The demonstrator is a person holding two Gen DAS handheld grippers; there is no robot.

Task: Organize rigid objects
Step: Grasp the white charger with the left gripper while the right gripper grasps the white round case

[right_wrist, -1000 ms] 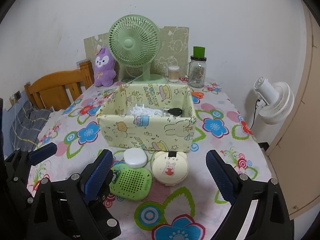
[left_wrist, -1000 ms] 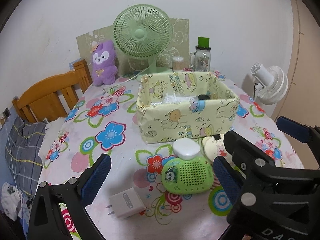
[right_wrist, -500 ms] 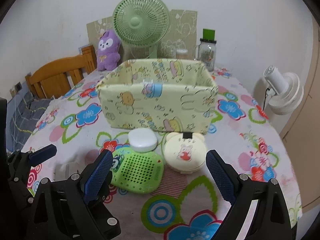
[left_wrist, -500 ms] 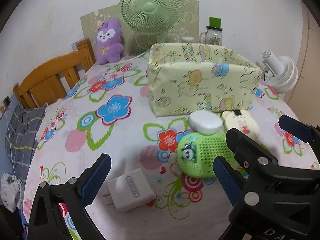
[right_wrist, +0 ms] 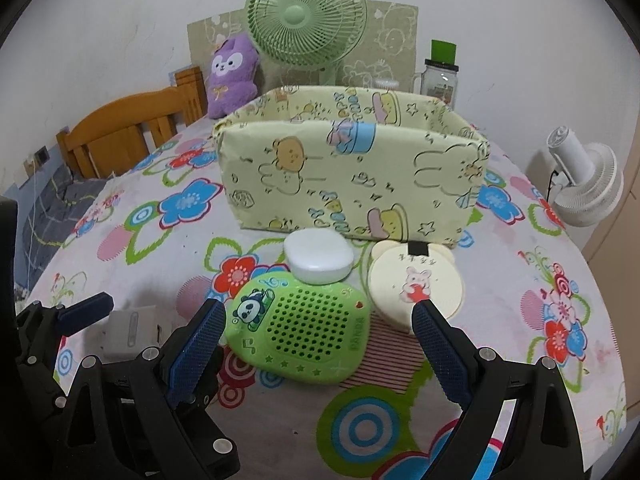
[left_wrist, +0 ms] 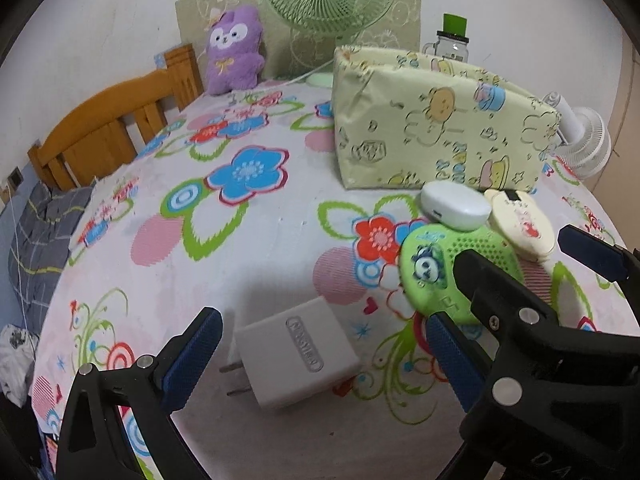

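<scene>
item: tabletop [right_wrist: 520,360], covered with a flowered cloth, bearing small rigid objects.

left claw [left_wrist: 320,356]: released, jaws spread wide, low over the cloth; a white charger plug [left_wrist: 296,360] lies flat between its blue pads, prongs toward the left pad, touching neither.

right claw [right_wrist: 316,344]: released, jaws spread wide; a green panda case [right_wrist: 300,336] with a perforated face lies between its pads, ungripped.

white oval case [right_wrist: 319,255]: just behind the green panda case, its near edge overlapping it.

cream bear-shaped case [right_wrist: 416,284]: to the right of the white oval case, edge against the green one; the right claw's right pad sits in front of its near edge.

yellow fabric box [right_wrist: 352,184]: upright, open-topped, cartoon print, behind the three cases; contents cannot be seen from this height.

background: green desk fan [right_wrist: 306,16], purple plush toy [right_wrist: 232,76] and a glass jar with a green lid [right_wrist: 440,72] by the wall; a wooden chair [right_wrist: 124,132] at the left edge; a white fan [right_wrist: 588,184] off the right side.
</scene>
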